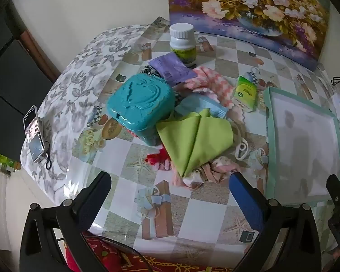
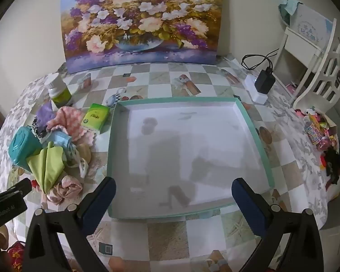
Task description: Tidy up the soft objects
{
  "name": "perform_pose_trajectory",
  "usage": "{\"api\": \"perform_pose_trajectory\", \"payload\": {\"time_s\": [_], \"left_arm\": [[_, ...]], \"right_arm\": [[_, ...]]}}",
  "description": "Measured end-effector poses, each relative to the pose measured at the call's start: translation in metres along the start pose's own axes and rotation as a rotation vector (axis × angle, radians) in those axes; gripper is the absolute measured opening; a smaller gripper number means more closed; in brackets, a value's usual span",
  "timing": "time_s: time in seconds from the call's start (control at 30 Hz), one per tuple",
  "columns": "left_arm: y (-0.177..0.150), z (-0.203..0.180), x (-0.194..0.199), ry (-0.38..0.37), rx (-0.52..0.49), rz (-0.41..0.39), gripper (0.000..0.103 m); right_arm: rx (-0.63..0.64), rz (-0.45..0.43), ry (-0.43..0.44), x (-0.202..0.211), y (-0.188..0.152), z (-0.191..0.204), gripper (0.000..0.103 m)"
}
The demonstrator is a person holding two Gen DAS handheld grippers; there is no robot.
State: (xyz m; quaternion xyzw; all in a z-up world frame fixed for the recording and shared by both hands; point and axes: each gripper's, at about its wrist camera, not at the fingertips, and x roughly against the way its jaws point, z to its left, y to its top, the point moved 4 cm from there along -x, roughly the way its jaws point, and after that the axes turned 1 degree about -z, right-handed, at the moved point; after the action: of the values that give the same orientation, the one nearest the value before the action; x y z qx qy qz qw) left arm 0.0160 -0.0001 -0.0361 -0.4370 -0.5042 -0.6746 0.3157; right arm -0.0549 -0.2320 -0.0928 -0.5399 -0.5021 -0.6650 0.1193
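Both tools hang over the bench, spread wide and empty: the left tool (image 1: pixel 170 188) faces the heap, the right tool (image 2: pixel 173 191) the bare tray (image 2: pixel 112 136), likely where the cloths will go. The green cloth (image 1: pixel 192 136) lies on top, easiest to take. A teal box (image 1: pixel 140 106), bottle (image 1: pixel 183 43) and tissue pack (image 1: pixel 244 93) crowd the heap; what lies beneath is unclear

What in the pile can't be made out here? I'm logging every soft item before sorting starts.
- Red fuzzy item: left wrist view, mostly under the green cloth.
- Black-and-white checked fabric: buried behind the teal box and purple packet.
- Tissue pack label: too small in both views.
- Phone screen: blurred.
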Motion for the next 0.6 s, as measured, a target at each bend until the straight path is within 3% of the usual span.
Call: {"api": "perform_pose_trajectory", "payload": {"time_s": [0.6], "left_arm": [[-0.0059, -0.0094, 0.0016, -0.036, -0.065, 0.017, 0.103]], "right_arm": [[0.011, 0.038, 0.009, -0.0065, -0.0025, 0.0034, 0.103]]}}
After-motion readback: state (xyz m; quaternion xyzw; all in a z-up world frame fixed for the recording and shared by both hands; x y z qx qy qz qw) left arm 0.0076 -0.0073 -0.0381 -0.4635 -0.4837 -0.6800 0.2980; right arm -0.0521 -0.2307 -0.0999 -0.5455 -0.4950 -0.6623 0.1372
